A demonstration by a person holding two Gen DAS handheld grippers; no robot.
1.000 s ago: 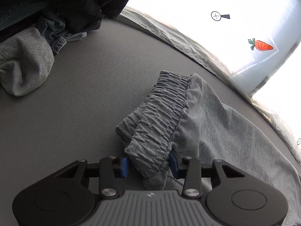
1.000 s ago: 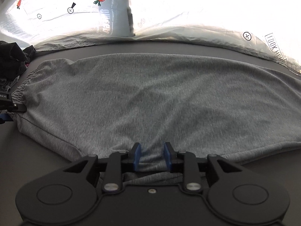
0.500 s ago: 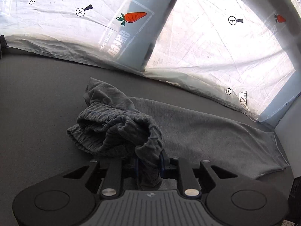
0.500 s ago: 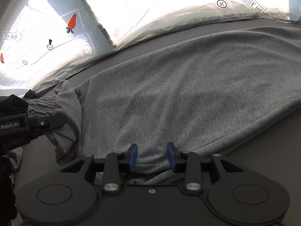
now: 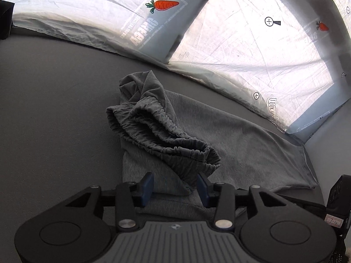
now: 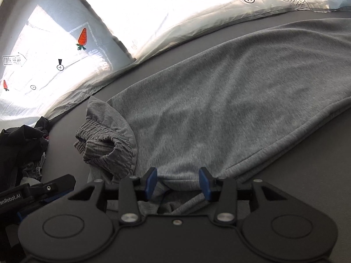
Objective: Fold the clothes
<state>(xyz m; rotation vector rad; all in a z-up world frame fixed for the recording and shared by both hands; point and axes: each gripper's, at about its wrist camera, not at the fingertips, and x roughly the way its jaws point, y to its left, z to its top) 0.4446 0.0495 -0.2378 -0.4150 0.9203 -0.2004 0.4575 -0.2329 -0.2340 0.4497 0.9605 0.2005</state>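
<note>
Grey sweatpants (image 5: 241, 140) lie on the dark grey table (image 5: 54, 114), legs stretched away to the right. Their elastic waistband (image 5: 166, 135) is bunched and turned back over the trouser body. My left gripper (image 5: 174, 188) is at the near edge of that bunch, jaws opening; cloth lies between the blue pads, which no longer pinch it. In the right wrist view the sweatpants (image 6: 230, 109) fill the middle. My right gripper (image 6: 177, 183) is at their near hem, jaws opening, with a loose fold between the pads. The left gripper (image 6: 50, 189) shows at lower left.
A pile of dark and grey clothes (image 6: 22, 149) sits at the table's left end. A white sheet with carrot prints (image 5: 241, 43) hangs along the far edge. The right gripper's body (image 5: 337, 197) is close by at the lower right of the left wrist view.
The left gripper carried the waistband over towards the trouser legs, clamped on it half a second ago, and has now let it go. The right gripper's jaws have widened off the hem.
</note>
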